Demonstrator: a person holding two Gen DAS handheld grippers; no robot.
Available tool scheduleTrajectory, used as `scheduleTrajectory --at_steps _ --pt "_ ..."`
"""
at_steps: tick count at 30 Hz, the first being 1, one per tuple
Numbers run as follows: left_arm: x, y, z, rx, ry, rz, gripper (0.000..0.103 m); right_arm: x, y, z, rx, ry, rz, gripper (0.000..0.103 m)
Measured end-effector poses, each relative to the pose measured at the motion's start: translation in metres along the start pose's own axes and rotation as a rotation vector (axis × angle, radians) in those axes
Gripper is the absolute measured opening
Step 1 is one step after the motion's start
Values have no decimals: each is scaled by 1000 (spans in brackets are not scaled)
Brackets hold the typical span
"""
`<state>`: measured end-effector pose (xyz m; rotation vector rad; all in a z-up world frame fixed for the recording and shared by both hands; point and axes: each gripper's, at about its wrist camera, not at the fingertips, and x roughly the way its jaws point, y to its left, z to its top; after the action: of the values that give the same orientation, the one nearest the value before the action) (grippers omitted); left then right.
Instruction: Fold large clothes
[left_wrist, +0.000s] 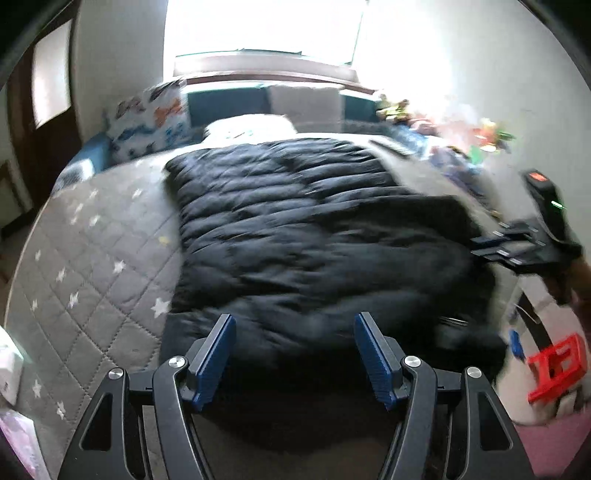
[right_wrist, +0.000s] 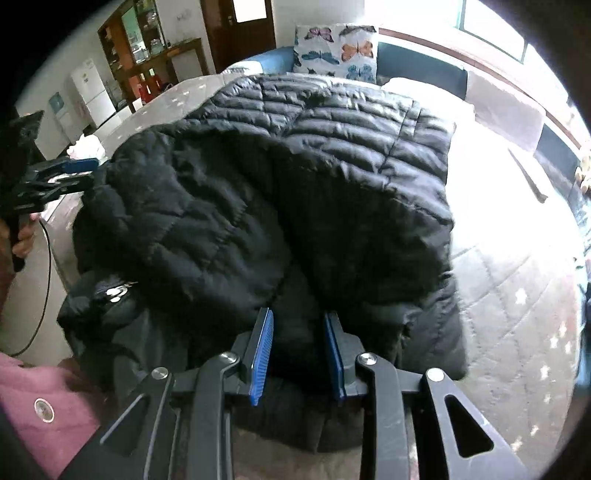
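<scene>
A bed (left_wrist: 92, 258) covered by a grey quilted spread with white stars fills both views; it stands under a bright window (left_wrist: 258, 29), with a blue padded surround along its far side. One black quilted puffer jacket (left_wrist: 303, 229) lies spread on the spread, its near end reaching the bed edge just ahead of both grippers; in the right wrist view the near part is bunched and doubled over on itself. One butterfly-print cushion (right_wrist: 336, 48) leans at the head of the bed, beside one white pillow (left_wrist: 247, 127). Coloured toys, blurred and uncountable, lie along the window side. A dark wooden door (right_wrist: 240, 26), one shelf cabinet (right_wrist: 140, 40) and one white refrigerator (right_wrist: 90, 92) stand beyond the bed. One red stool (left_wrist: 557, 369) stands on the floor.

Left gripper (left_wrist: 295, 354): jaws wide apart above the jacket's near hem, nothing between the pads. Right gripper (right_wrist: 299, 350): jaws narrowed on either side of dark jacket fabric; whether the pads press it cannot be told. A pink sleeve (right_wrist: 37, 398) shows at lower left.
</scene>
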<state>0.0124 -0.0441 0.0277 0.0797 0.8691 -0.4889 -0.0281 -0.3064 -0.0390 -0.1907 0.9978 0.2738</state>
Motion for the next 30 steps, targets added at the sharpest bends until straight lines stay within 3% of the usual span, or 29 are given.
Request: scheduleTrajectory --at_steps 3,4,6,9,15,19,21,23,26,30 --pt "-18 -36 -9 98 17 -59 71 -13 10 -4 -43 -14 0 34" --pt "-19 -47 -13 123 32 -75 71 -17 15 -7 -63 -13 5 42" --pt "-14 -68 -23 149 92 -118 71 -21 24 -13 -108 -12 -5 53" --pt "0 -88 -40 149 193 -179 71 -25 40 -24 -183 -1 -22 54" --pt "27 -104 -70 112 347 -149 71 -20 57 -50 -243 49 7 54" --pt "40 -107 -83 83 405 -111 68 -9 69 -68 -295 86 12 54" --pt "43 -112 -86 73 422 -134 54 -3 76 -75 -323 97 17 54" --pt "45 -117 -86 80 426 -157 29 3 83 -80 -346 108 32 54" --pt "35 -123 -74 132 373 -137 15 7 96 -85 -402 102 37 54" --pt "12 -122 -48 135 274 -141 13 -1 111 -83 -461 30 28 54"
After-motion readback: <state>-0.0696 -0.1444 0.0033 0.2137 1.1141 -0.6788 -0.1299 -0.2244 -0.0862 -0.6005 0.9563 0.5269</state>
